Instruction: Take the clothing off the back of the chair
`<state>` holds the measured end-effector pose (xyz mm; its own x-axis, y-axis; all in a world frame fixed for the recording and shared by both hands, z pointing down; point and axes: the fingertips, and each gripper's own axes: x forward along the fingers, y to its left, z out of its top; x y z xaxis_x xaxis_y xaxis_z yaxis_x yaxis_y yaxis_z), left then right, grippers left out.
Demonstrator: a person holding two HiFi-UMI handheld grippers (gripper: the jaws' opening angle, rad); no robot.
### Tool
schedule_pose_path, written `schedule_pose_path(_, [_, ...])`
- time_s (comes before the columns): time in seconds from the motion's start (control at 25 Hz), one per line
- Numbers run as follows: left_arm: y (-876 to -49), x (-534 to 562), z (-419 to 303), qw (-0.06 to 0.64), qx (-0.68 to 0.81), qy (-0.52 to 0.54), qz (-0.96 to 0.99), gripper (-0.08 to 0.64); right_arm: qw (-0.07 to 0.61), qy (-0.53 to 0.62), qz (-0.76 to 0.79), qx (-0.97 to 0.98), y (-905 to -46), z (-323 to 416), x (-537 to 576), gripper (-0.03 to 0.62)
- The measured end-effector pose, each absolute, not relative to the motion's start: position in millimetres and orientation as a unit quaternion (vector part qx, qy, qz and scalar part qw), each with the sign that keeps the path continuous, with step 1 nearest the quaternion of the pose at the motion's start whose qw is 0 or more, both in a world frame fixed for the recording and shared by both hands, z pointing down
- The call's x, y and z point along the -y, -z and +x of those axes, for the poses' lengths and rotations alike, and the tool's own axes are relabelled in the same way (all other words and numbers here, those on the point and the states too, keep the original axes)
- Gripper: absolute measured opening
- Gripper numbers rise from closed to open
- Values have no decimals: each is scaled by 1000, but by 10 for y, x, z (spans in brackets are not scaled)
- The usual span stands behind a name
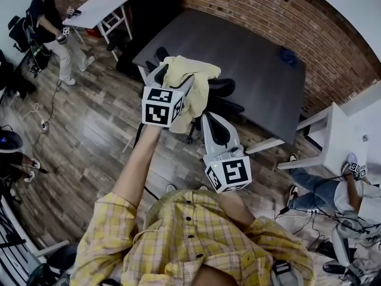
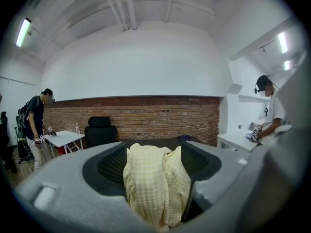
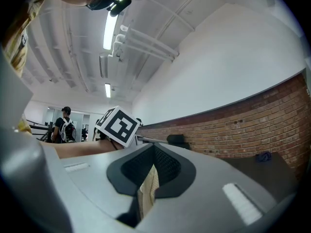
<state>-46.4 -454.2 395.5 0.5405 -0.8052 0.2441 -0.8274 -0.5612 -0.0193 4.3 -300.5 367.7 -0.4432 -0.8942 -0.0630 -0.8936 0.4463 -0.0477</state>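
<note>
Wearing a yellow plaid shirt [image 1: 190,243], the person reaches both arms toward twelve o'clock in the head view. The right gripper [image 1: 213,121] is nearer, and its jaws are clenched almost together on a thin fold of the pale yellow clothing [image 1: 190,70]. Just beyond it, toward eleven o'clock, the left gripper [image 1: 177,79] is raised higher. Its jaws grasp a thick bunch of the same clothing, which spills down between them. The clothing hangs in the air from both grippers, above a black office chair [image 1: 225,88], and its lower edge is close to the chair; whether they touch cannot be told. Past the chair, toward one o'clock, stands a dark table [image 1: 250,58] against a brick wall [image 1: 280,11]. Farther off, a person [image 1: 50,22] stands by a white table [image 1: 98,8] at ten o'clock, and another person [image 1: 351,192] sits low at four o'clock.
</note>
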Motion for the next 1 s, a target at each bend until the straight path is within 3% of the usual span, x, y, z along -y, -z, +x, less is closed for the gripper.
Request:
schedule_pose_path(0.52, [-4242,4737,-429,79,462,-110,876,349,35,8,-532,-846,-3748,82,3042,6])
schedule_pose_path(0.88, [-4244,4780,-564,69,497,-112,858,168,35,14,-532,-846,-3804,42,3037,6])
schedule_pose_path(1.0, [-4238,4766,-569,65,503,-111,855,149,35,12,-533,-845,-3786,43,3022,6])
